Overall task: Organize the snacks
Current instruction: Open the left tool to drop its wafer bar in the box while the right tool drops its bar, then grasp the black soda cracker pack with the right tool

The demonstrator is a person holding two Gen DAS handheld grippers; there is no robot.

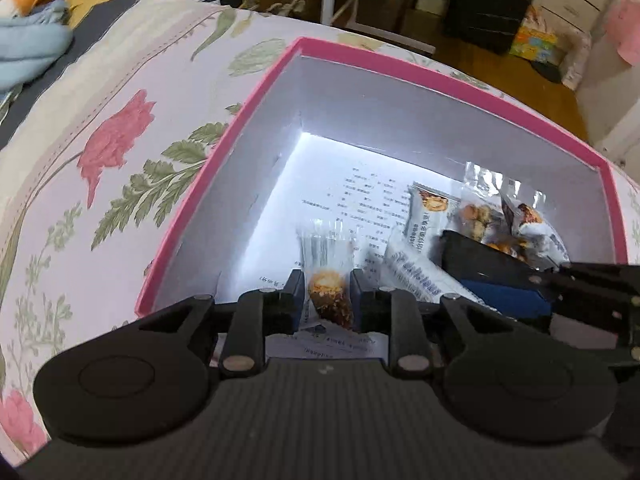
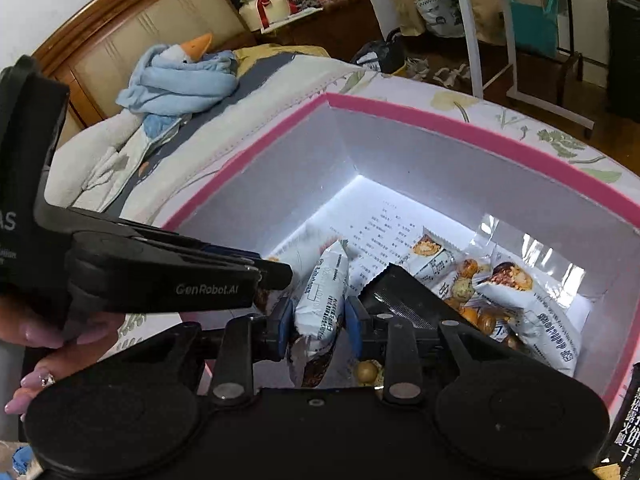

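Bedroom, floral bedspread (image 1: 120, 128) as the work surface, pink-rimmed box (image 1: 360, 50) sitting on it; suitcase and clutter along the top of the frame.

Left wrist view: we're angled down into the box. Left gripper (image 1: 326, 294) sits bottom centre, jaws clamped on a clear-wrapped nut bar (image 1: 330, 292). The bar's long axis runs up-frame, away from us, along the fingers; its free clear end pokes out over the box floor. A printed paper sheet (image 1: 368, 200) lines the floor. Other snack packs (image 1: 428, 208) are piled at centre right. Right gripper enters from the right edge, just beside ours, also inside the box.

Right wrist view: headboard and a blue blanket (image 2: 176, 84) upper left, same box (image 2: 440, 128) across the middle. Right gripper (image 2: 316, 326) at bottom centre, jaws clamped on a white snack pack (image 2: 320, 304). Long axis again points up-frame along the fingers, top end leaning toward the box's far left corner. Left gripper (image 2: 276, 276) comes in from the left edge, its tip close beside our pack; a hand (image 2: 44, 344) grips it at lower left. More packs (image 2: 532, 312) fill the right half of the box.

Our read: both packs are already over the box floor, so the next move is just release. Left half of the floor is bare, right half is crowded. Risk: the two gripper tips are close enough to clip each other.
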